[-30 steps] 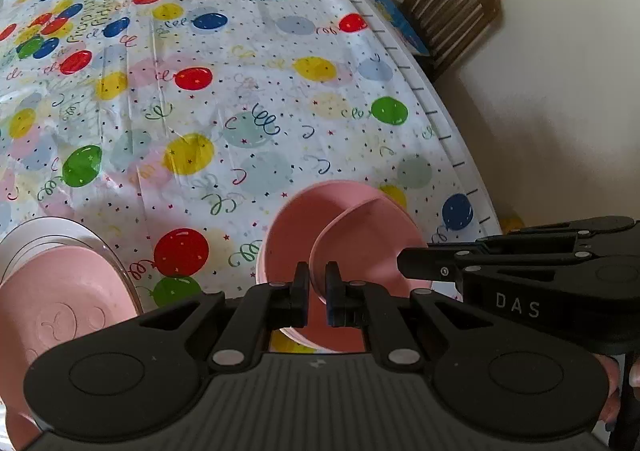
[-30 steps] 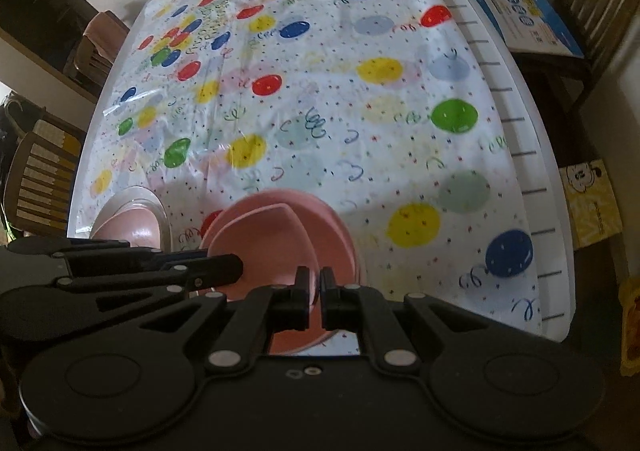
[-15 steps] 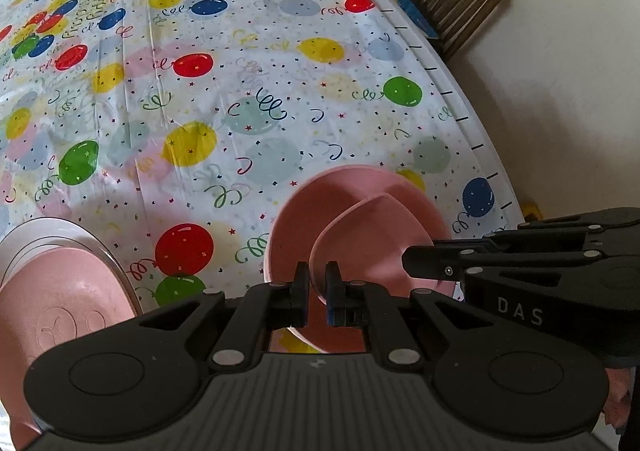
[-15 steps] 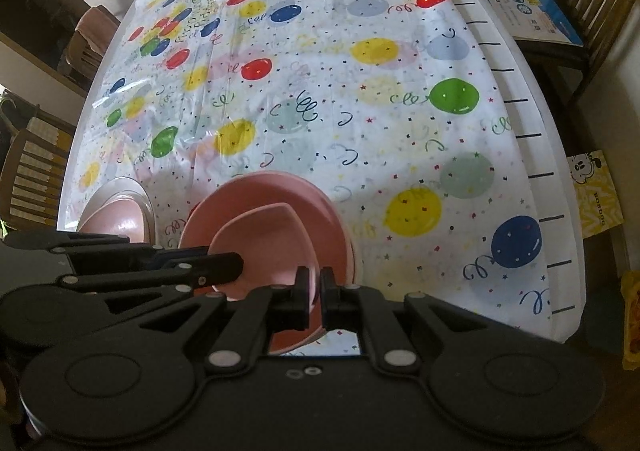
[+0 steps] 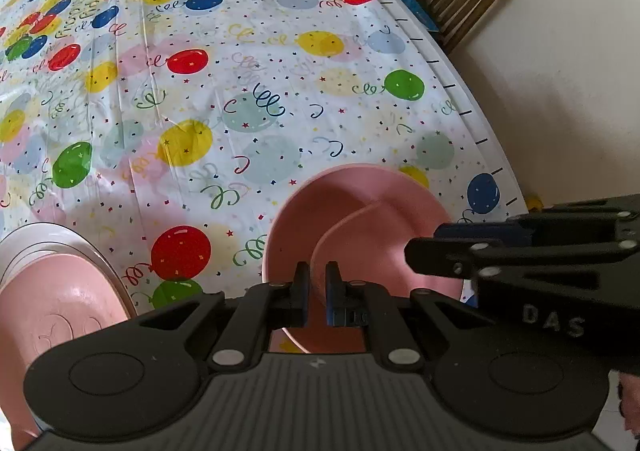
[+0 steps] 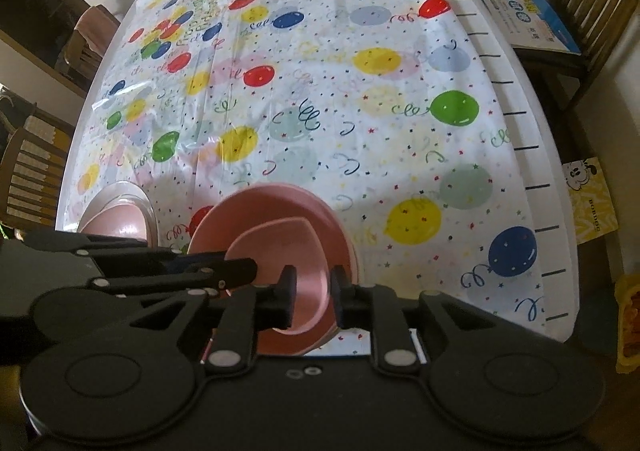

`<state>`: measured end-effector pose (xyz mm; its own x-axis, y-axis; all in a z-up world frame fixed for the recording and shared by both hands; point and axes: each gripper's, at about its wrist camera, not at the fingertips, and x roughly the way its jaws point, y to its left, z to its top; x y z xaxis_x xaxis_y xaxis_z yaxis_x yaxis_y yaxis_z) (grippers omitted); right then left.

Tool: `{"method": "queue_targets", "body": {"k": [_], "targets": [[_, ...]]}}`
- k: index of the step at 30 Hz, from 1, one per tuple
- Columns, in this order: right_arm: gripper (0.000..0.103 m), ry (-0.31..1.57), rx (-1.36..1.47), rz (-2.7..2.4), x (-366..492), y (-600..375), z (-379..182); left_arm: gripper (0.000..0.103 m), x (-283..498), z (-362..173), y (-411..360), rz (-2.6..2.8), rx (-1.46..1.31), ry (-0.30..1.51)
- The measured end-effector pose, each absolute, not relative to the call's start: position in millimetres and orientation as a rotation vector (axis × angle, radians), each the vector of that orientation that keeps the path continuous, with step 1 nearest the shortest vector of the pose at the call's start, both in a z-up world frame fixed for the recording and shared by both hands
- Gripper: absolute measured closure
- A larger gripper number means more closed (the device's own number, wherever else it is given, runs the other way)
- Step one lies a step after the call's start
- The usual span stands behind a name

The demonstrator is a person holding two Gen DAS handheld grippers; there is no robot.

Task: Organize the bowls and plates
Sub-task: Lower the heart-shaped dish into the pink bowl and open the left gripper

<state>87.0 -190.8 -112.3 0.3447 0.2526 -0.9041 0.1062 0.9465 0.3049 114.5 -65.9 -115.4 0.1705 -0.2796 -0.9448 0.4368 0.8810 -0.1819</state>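
Two pink plastic bowls (image 5: 360,211) sit nested at the tablecloth's near edge. Left wrist view: the left gripper (image 5: 317,293) pinches the smaller inner bowl's (image 5: 360,251) rim at six o'clock. Right wrist view: the right gripper (image 6: 313,297), jaws just opening, straddles that rim without touching.

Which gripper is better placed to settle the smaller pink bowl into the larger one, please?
Left, probably: the left gripper is shut on the rim of the smaller pink bowl. The right gripper has just been opening its jaws, which stand apart around that rim, gripping nothing.
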Motion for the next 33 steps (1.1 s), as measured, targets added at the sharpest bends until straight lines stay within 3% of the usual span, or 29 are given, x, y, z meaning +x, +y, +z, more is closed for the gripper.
{"method": "queue_targets", "body": {"k": [24,30,33], "targets": [[0.065,1.086,0.283,0.099,57.2,-184.3,-64.1,0.095,83.0,-62.5,-38.8,-0.563,0.120,1.134],[0.056,1.053,0.281,0.099,47.4,-185.5,-57.3,0.081,75.2,-54.7,-32.4,-0.558,0.113,1.103],[0.051,1.038,0.283,0.097,43.2,-185.8,-54.9,0.055,72.3,-51.0,-28.2,-0.549,0.109,1.081]]}}
